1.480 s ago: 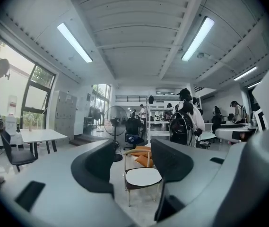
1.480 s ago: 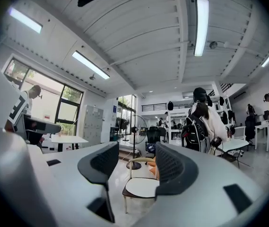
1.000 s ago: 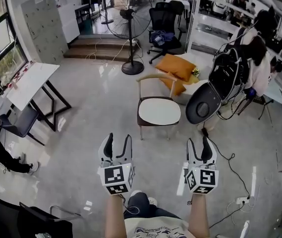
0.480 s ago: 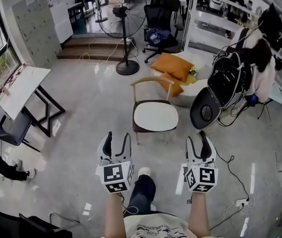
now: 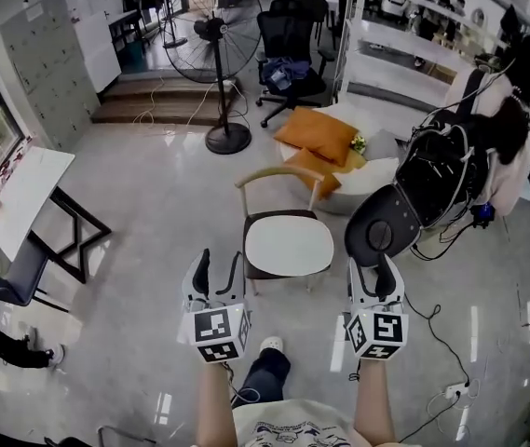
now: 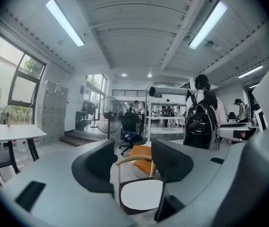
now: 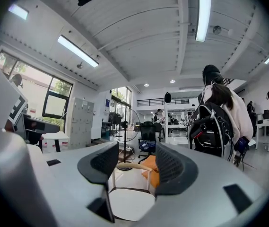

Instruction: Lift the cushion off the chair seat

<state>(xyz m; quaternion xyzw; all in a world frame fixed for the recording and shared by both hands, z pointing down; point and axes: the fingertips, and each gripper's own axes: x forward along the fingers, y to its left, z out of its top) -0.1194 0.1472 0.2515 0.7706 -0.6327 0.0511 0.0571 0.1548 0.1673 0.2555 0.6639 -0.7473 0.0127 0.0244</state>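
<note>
The person has walked forward over the last second, and the whole room has slid towards them. The wooden chair (image 5: 274,170) now stands just ahead of both grippers instead of well out on the floor. The big standing fan (image 5: 210,26) and the orange pillows (image 5: 316,136) behind the chair sit lower in the head view for the same reason. I'd say most of the approach is done, but nothing has been touched yet.

The white cushion (image 5: 289,247) lies flat on the chair seat and covers nearly all of it, with the curved backrest on its far side. The left gripper (image 5: 220,266) hangs just short of the seat's near-left corner. The right gripper (image 5: 373,270) is just off its near-right side, beside a black chair shell (image 5: 381,223). Each has its jaws spread wide with only air between them. In both gripper views the cushion shows through the gap, ahead of and below the fingertips and clear of them. The next move probably calls for a reach forward and down to the cushion's near edge.
</note>
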